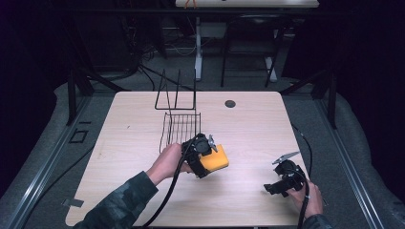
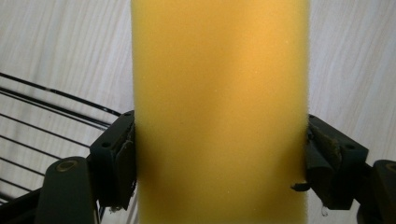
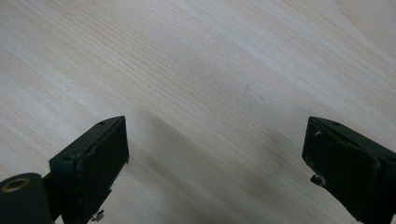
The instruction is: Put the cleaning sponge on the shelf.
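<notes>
We see a pale wooden tabletop with a black wire rack standing on it toward the far side, left of centre. A small dark round spot sits on the wood near the far edge.

The left gripper is held over the middle of the tabletop, just in front of the rack, by the left hand, whose camouflage-patterned sleeve comes in from the bottom. Its fingers are clamped on a yellow sponge, one on each side. In the left gripper view the sponge stands between the two fingers as a broad yellow block reaching to the top of the picture, with the rack's wires behind it at the left and bare wood at either side. A black cable trails from this gripper toward the near edge.

The right gripper is low over the near right part of the tabletop, well apart from the sponge and the rack, held by the right hand. In the right gripper view its fingers stand wide apart with nothing but bare wood between them. We cannot tell whether it touches the surface.
</notes>
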A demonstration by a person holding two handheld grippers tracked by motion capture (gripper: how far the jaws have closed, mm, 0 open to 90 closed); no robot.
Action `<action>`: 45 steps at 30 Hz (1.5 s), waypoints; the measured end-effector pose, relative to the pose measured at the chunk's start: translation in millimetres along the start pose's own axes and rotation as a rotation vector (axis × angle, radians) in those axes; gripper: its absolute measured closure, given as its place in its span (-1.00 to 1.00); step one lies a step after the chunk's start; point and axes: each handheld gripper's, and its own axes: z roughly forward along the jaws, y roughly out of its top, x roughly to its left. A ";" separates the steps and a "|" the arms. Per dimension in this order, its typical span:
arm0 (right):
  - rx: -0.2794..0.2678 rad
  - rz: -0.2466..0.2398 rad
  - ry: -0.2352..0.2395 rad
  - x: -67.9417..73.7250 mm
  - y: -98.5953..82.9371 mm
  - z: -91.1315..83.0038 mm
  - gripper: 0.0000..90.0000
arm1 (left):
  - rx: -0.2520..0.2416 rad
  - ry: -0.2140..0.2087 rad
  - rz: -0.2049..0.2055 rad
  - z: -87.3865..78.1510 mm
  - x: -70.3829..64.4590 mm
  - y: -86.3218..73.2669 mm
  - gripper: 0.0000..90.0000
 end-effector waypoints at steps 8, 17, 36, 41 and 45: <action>0.005 0.003 0.001 0.2 -0.1 -0.2 -0.85 | -0.005 0.016 -0.009 -7.8 1.8 -9.7 -0.48; 0.001 0.001 0.001 1.0 -0.1 0.3 -0.85 | 0.007 0.043 0.007 -17.8 6.4 -22.8 -0.48; -0.002 0.006 0.005 1.2 -0.7 1.1 -0.85 | -0.004 0.099 0.015 -37.5 28.2 -54.6 -0.48; 0.000 0.002 0.002 1.1 -0.9 0.4 -0.85 | -0.002 0.122 0.029 -39.7 33.9 -61.2 -0.48; 0.000 0.004 0.004 2.0 -1.0 -0.2 -0.85 | 0.005 0.142 0.029 -39.5 39.6 -66.1 -0.48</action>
